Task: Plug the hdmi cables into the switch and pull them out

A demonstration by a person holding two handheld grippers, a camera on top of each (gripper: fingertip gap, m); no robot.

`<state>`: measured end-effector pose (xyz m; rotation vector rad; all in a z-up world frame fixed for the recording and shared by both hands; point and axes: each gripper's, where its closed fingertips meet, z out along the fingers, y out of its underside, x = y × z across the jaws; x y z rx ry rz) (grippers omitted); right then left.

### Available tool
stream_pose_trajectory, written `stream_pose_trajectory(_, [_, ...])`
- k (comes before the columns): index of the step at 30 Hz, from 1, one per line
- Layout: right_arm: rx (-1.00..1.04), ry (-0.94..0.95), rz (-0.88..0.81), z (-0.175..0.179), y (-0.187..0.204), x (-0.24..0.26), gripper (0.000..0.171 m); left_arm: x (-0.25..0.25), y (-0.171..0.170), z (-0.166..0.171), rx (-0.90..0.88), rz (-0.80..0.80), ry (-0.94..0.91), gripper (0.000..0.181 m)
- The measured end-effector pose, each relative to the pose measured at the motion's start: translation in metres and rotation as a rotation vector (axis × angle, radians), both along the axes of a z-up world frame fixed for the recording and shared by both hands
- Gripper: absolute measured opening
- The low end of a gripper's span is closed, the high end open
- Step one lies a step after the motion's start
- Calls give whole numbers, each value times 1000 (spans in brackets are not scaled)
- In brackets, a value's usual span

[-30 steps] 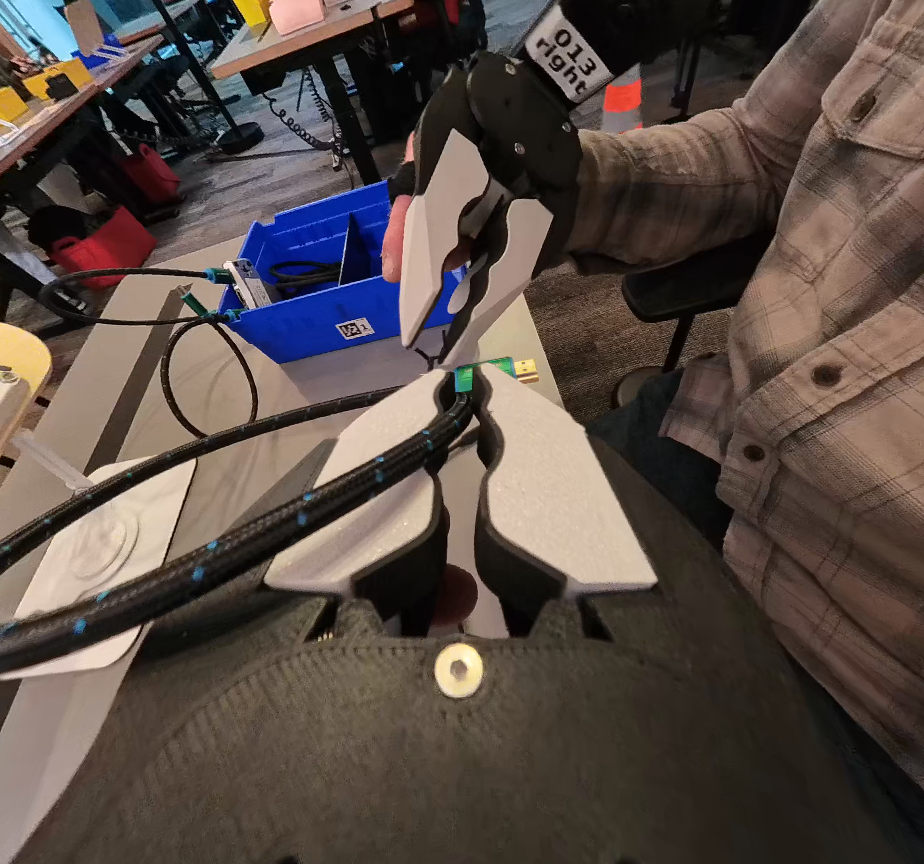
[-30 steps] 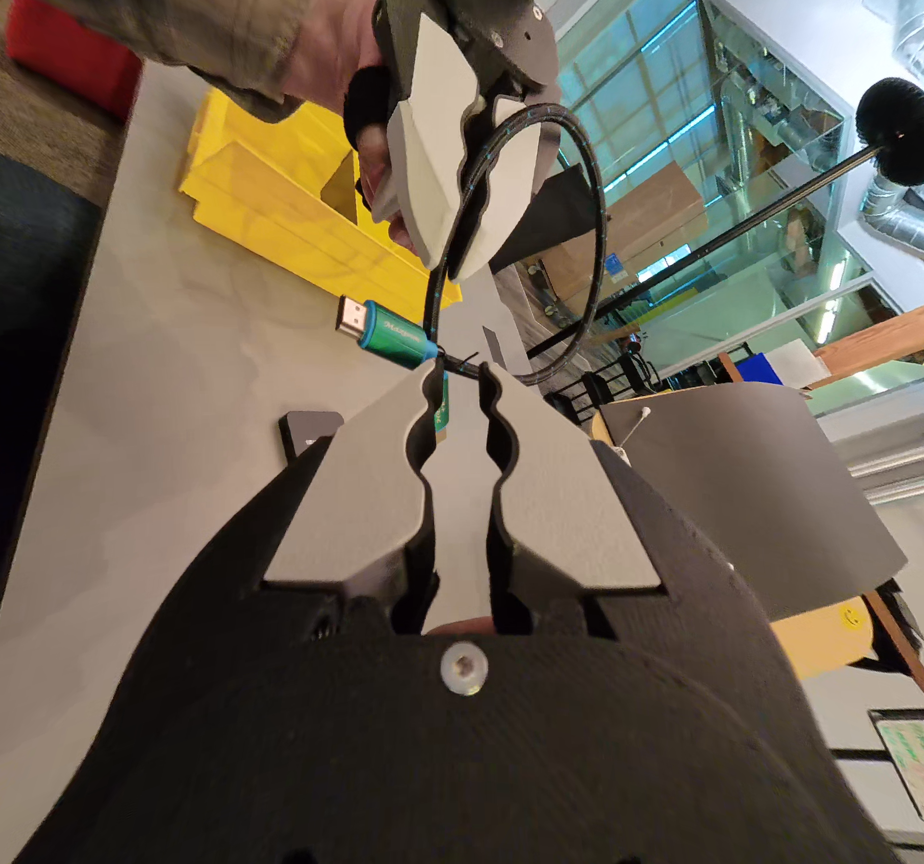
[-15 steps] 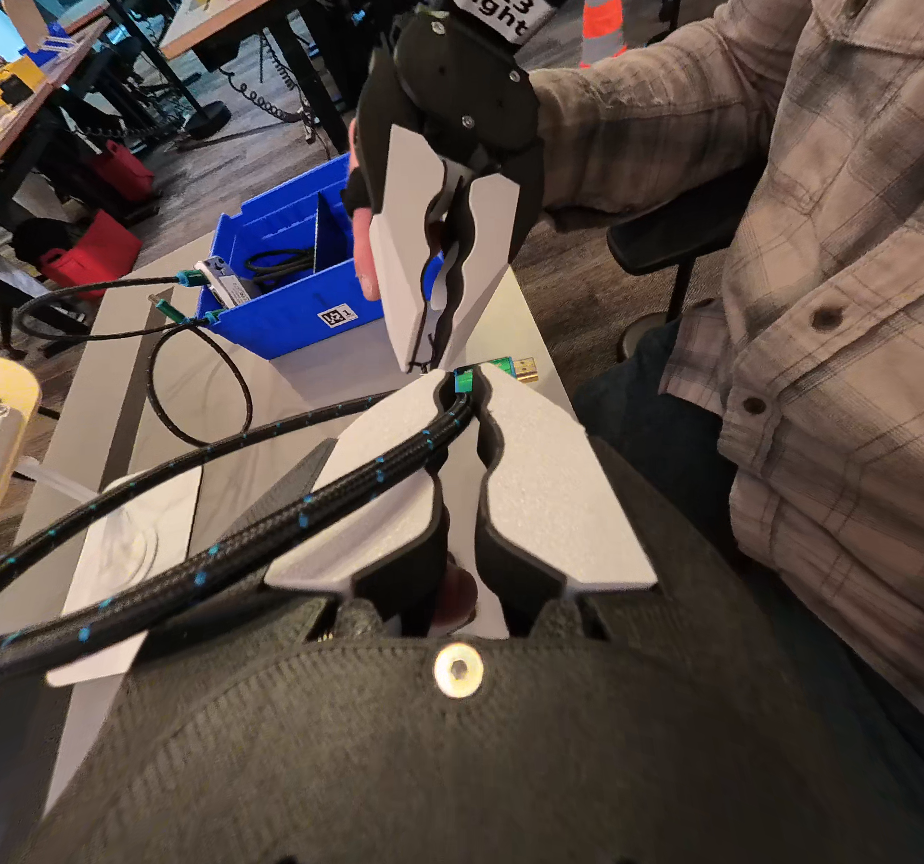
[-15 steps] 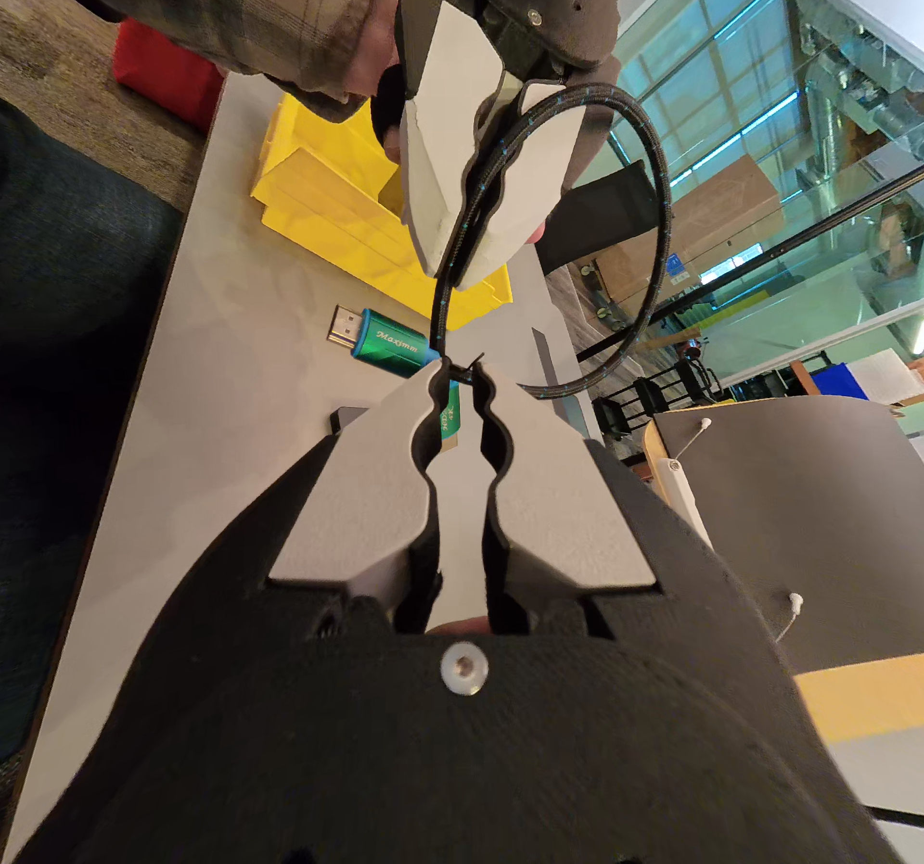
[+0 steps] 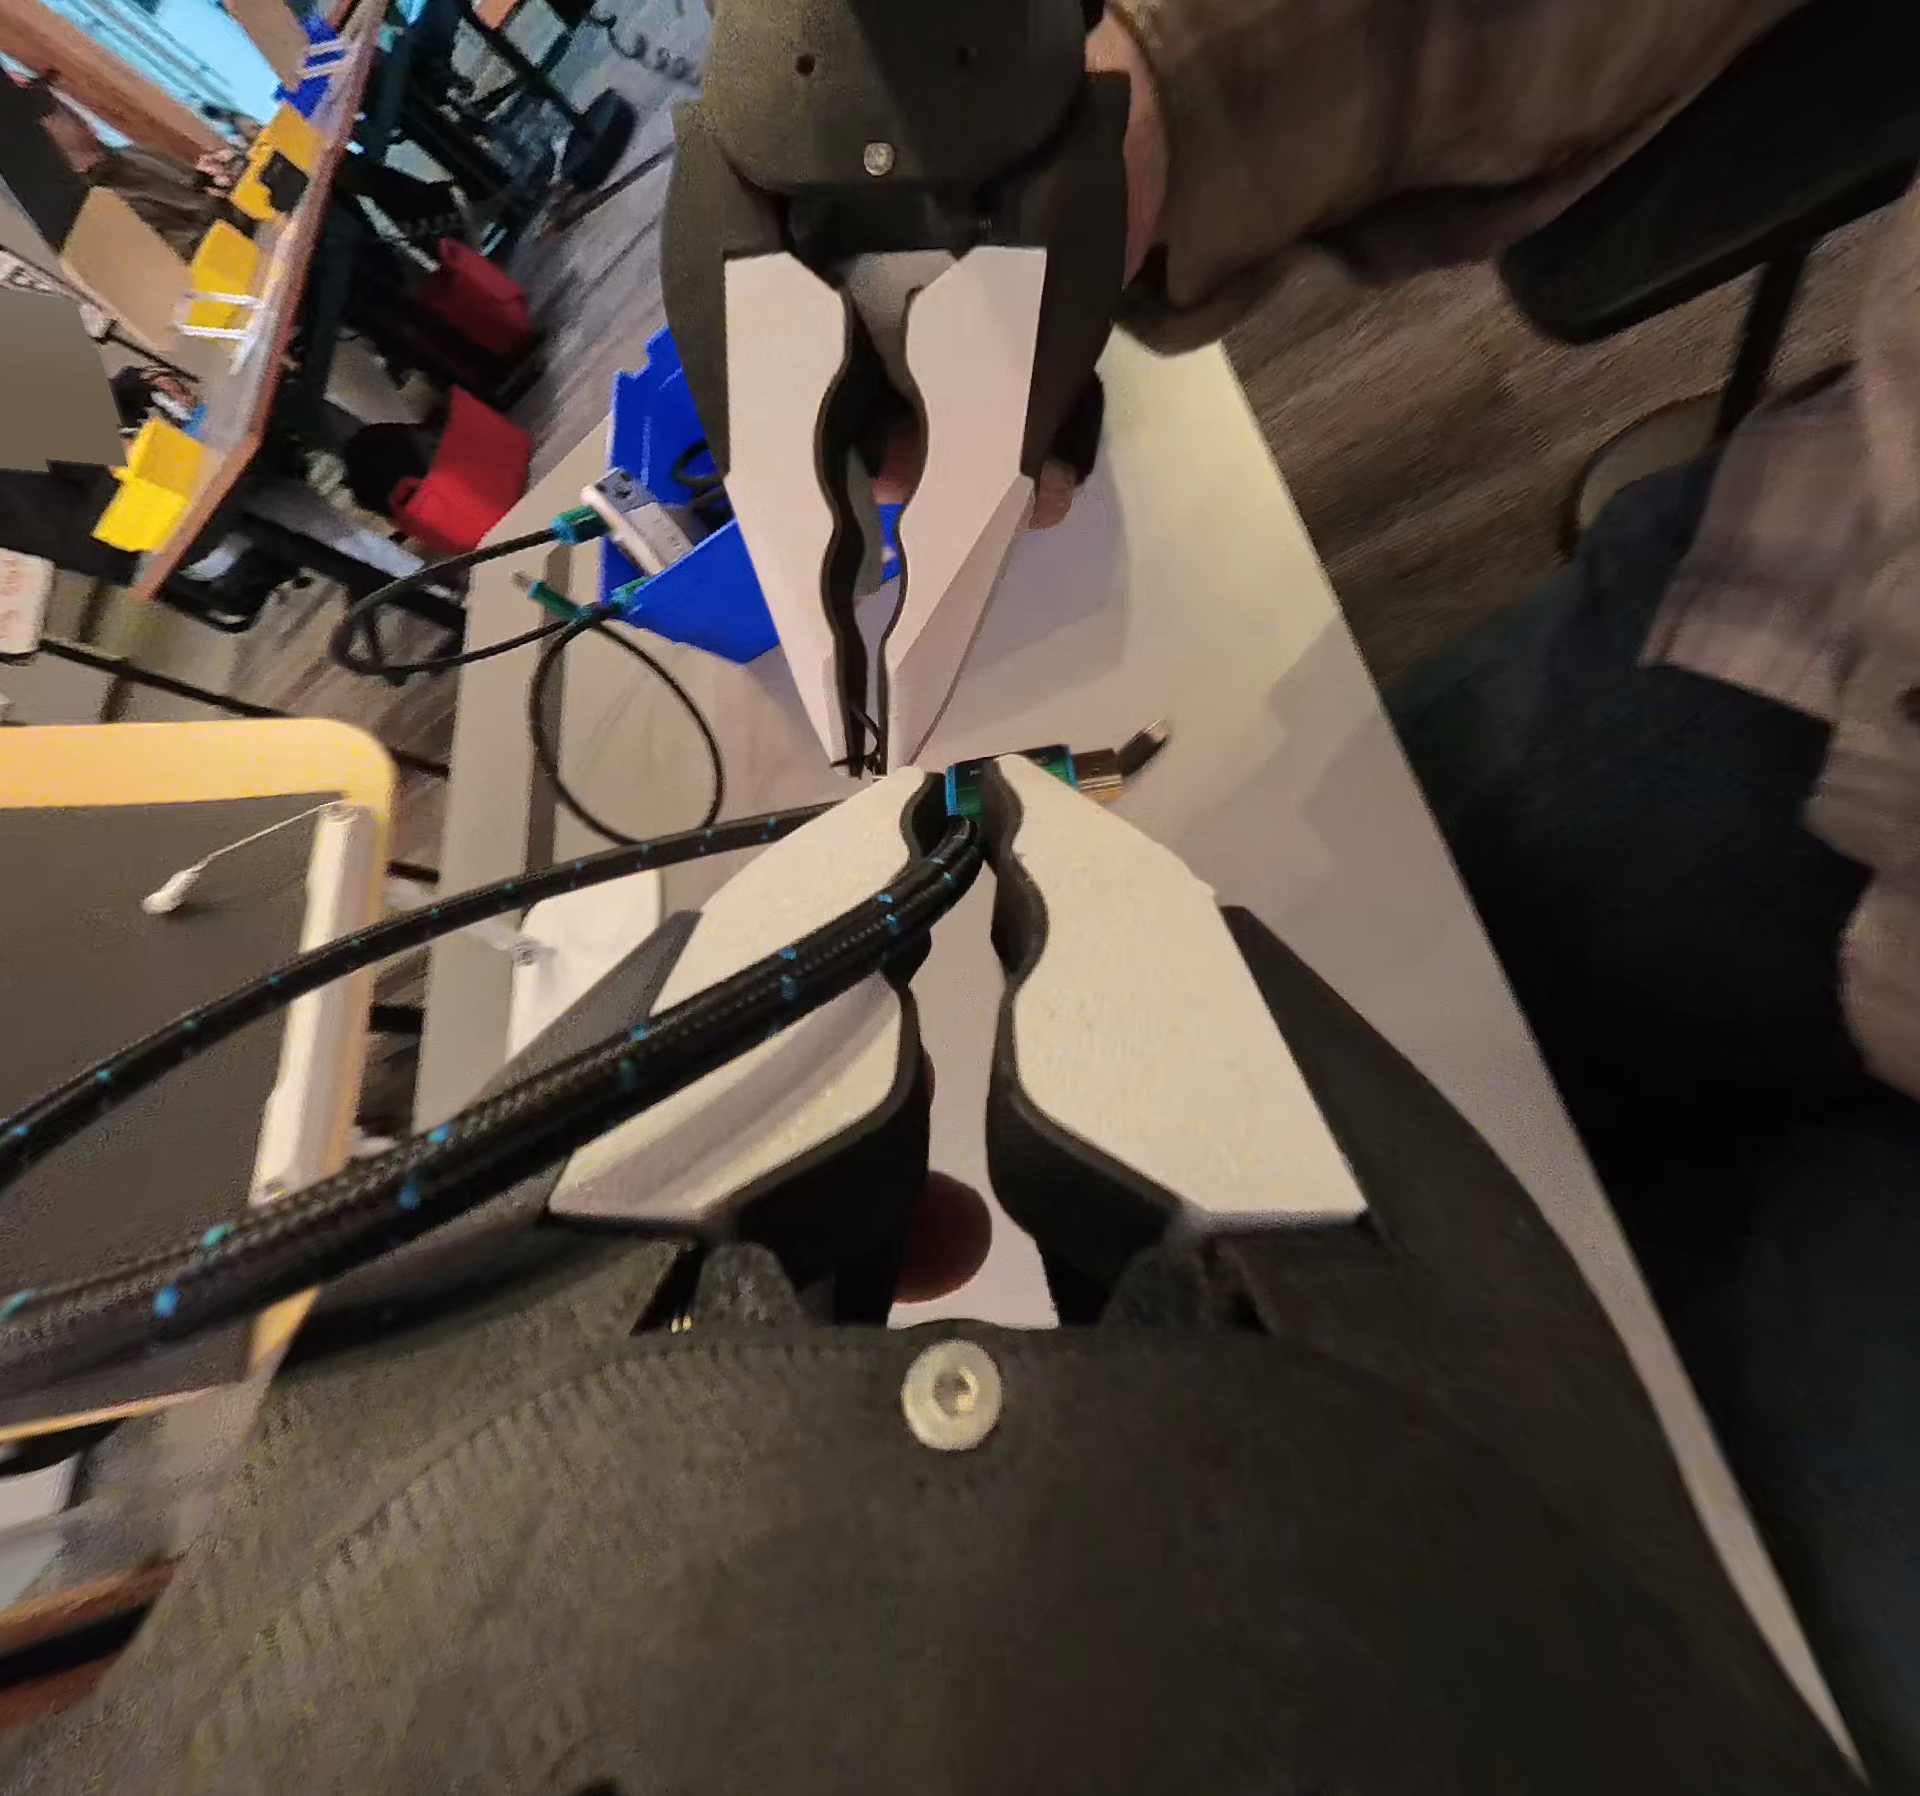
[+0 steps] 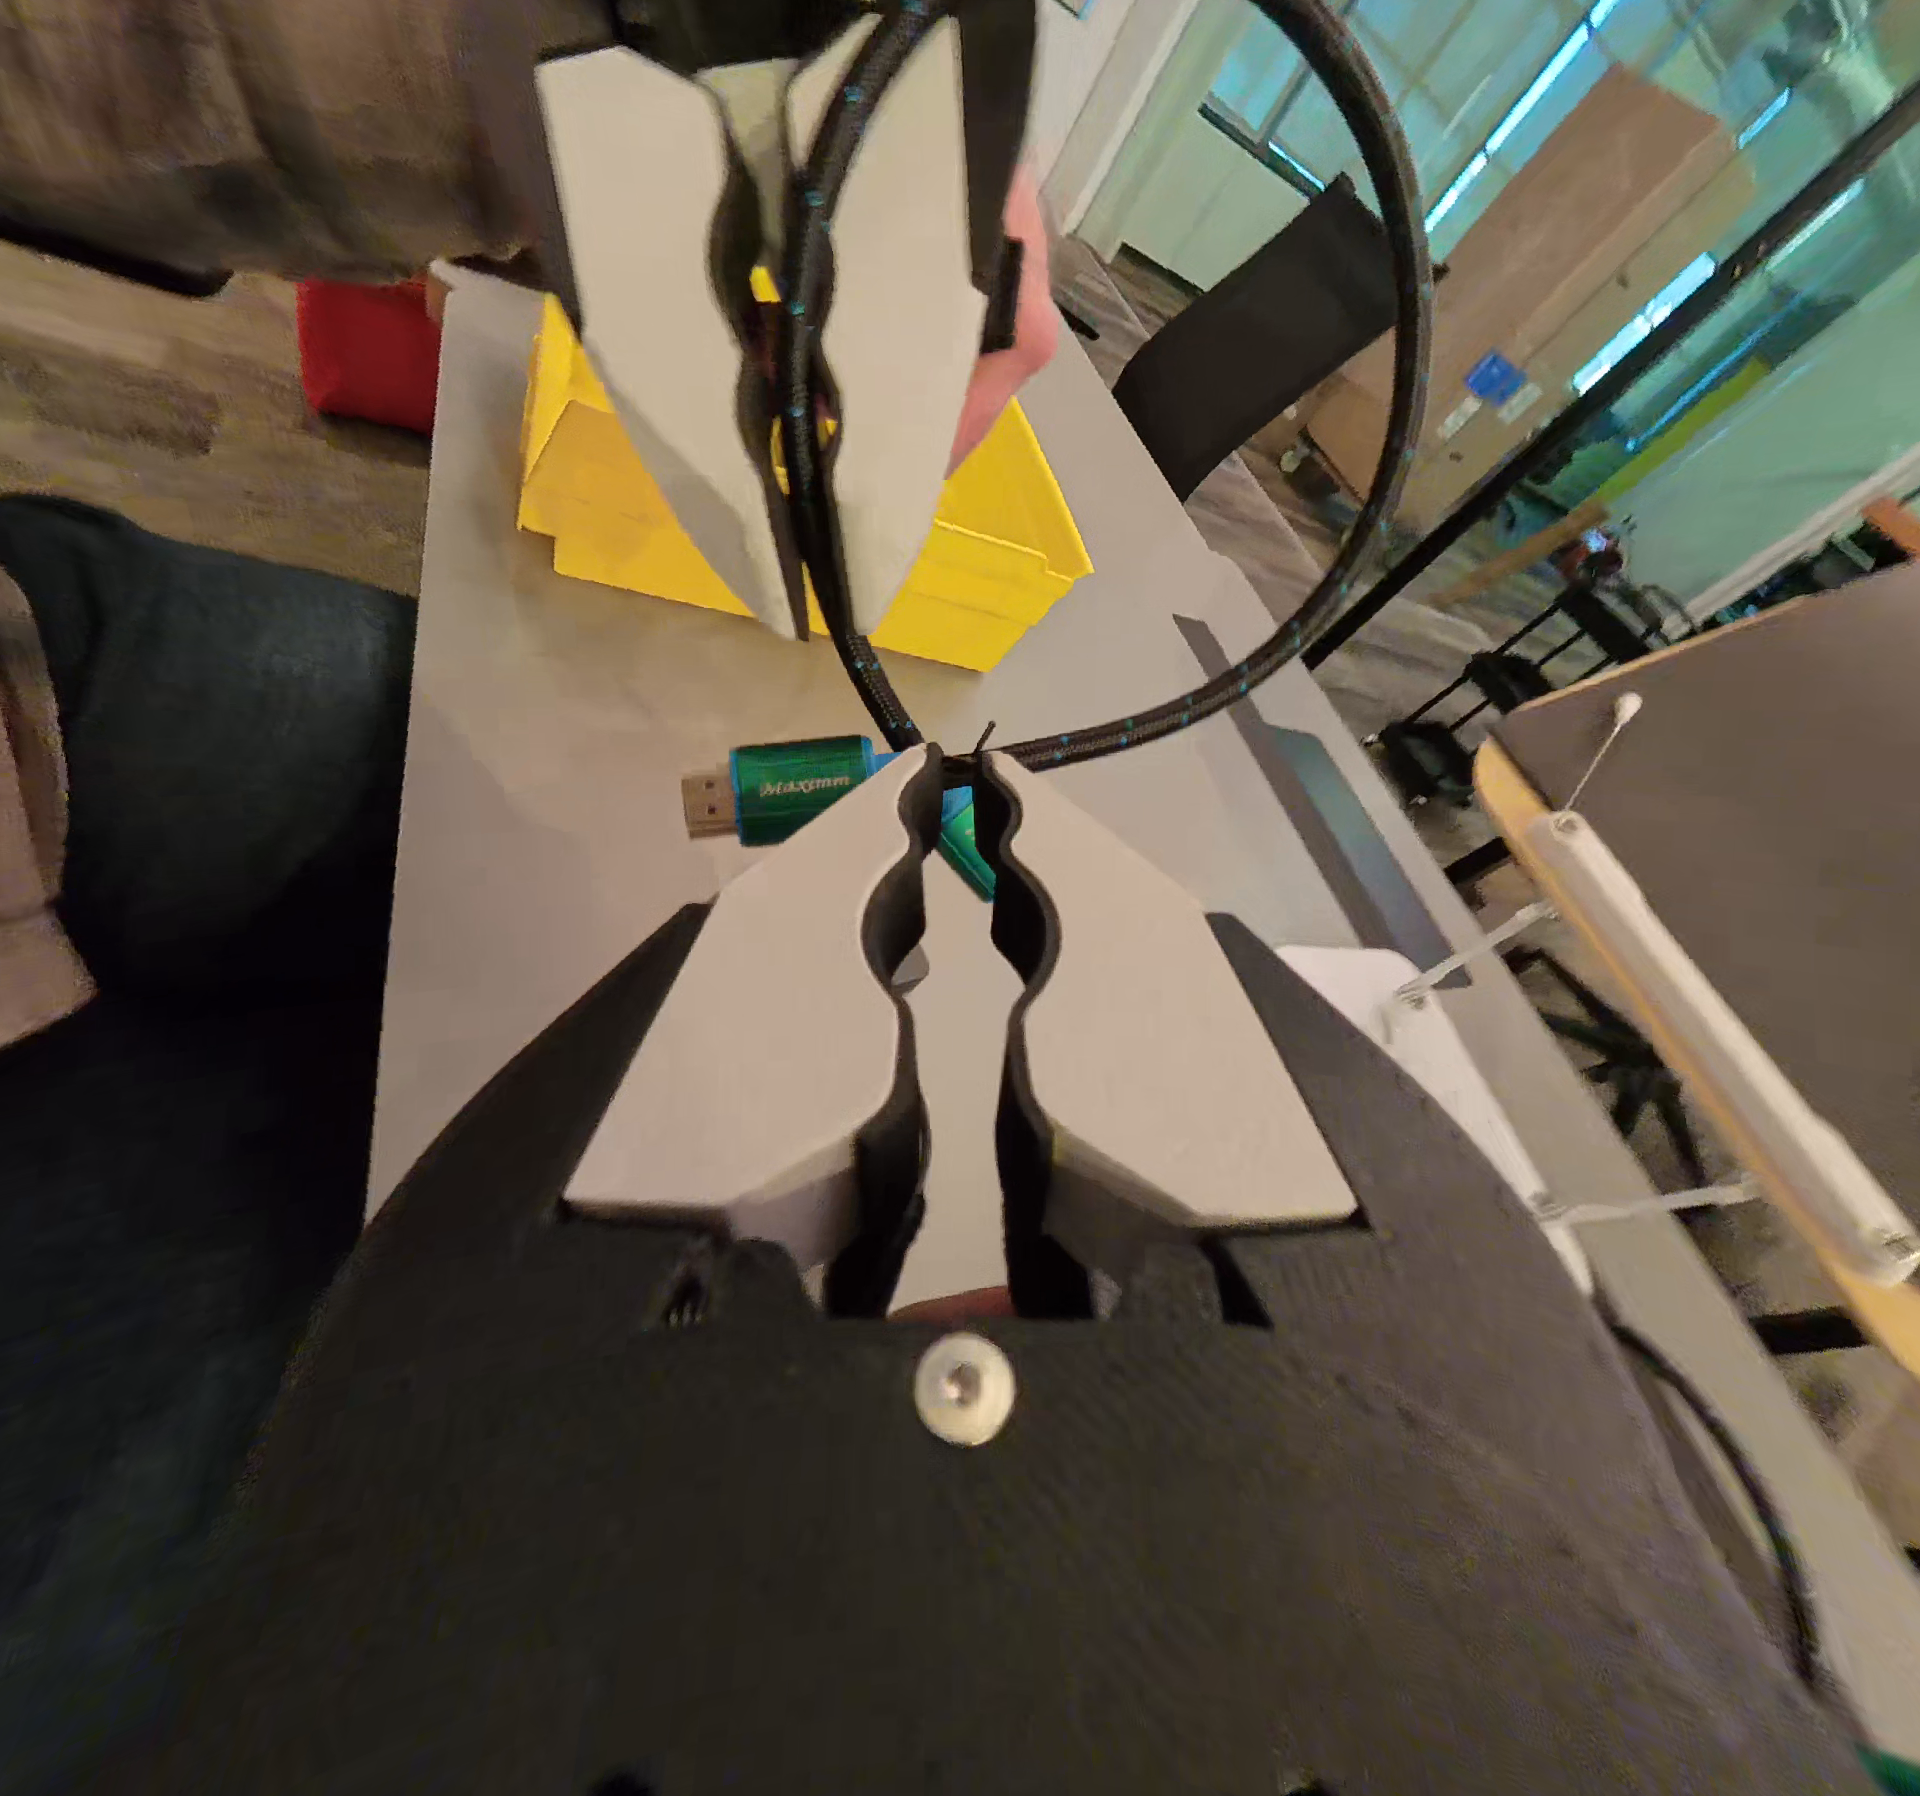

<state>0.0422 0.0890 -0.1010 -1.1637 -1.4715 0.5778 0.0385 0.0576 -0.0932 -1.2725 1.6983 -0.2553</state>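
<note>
We grip the braided cable [image 5: 727, 998] in our left gripper [image 5: 961, 790], a thin black tie in our right gripper [image 6: 956, 759]; the far switch [image 5: 644, 525] shows cables plugged, this one still unplugged

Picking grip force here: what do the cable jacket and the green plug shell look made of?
Cable: apparently braided fabric sleeve, matte black with blue flecks; the weave shows. Green plug: likely anodized metal shell, given its satin sheen, though painted plastic is possible.
</note>
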Motion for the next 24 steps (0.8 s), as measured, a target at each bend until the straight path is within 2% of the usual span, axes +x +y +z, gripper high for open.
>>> stream_pose_trajectory(8, [-359,216,-123,6,31,-3,2,1,31,-2,270,159,80,5])
stream_pose_trajectory(10, [-531,305,-143,8,37,-4,1,1,38,-2,331,192,95,6])
stream_pose_trajectory(13, [-895,514,-101,14,45,-5,0,1,46,-1,407,230,103,6])
stream_pose_trajectory(15, [-985,574,-70,15,47,-5,0,0,49,-1,427,243,112,6])
stream_pose_trajectory(18, [-843,538,-95,17,47,-4,3,0,49,0,410,241,98,6])
stream_pose_trajectory(22, [-519,394,-123,20,42,3,22,-3,47,-1,362,227,94,6])
stream_pose_trajectory(24, [-309,326,-130,24,38,6,19,-2,40,-1,278,197,63,6])
